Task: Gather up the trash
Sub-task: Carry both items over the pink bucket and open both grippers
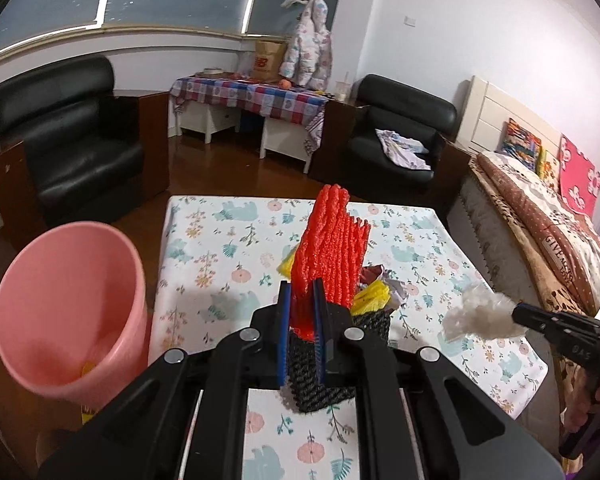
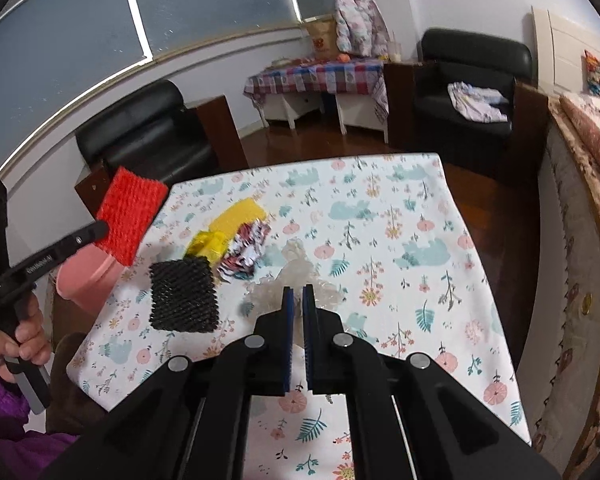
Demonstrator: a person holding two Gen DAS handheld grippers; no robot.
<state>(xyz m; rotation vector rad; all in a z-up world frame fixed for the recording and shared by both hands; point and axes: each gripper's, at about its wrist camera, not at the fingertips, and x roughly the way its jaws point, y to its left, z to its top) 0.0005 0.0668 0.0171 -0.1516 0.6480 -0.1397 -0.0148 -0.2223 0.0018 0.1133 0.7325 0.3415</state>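
Note:
My left gripper [image 1: 300, 292] is shut on a red foam net [image 1: 332, 248] and holds it upright above the floral table [image 1: 220, 240]. To its left a pink bin [image 1: 72, 312] stands beside the table. A black foam net [image 1: 328, 372], yellow wrappers [image 1: 372, 298] and crumpled paper [image 1: 394, 286] lie on the table below. My right gripper [image 2: 298, 294] is shut on a crumpled clear plastic wrap [image 2: 296, 264], lifted over the table [image 2: 400, 240]. In the right wrist view the left gripper [image 2: 100, 228] with the red net [image 2: 130, 216] hangs over the pink bin [image 2: 88, 276], near the black net [image 2: 182, 296].
Two black armchairs [image 1: 80, 152] [image 1: 400, 136] stand behind the table on a wooden floor. A low table with a checked cloth [image 1: 252, 96] sits against the far wall. A bed [image 1: 540, 216] runs along the right. A hand [image 2: 24, 344] grips the left tool's handle.

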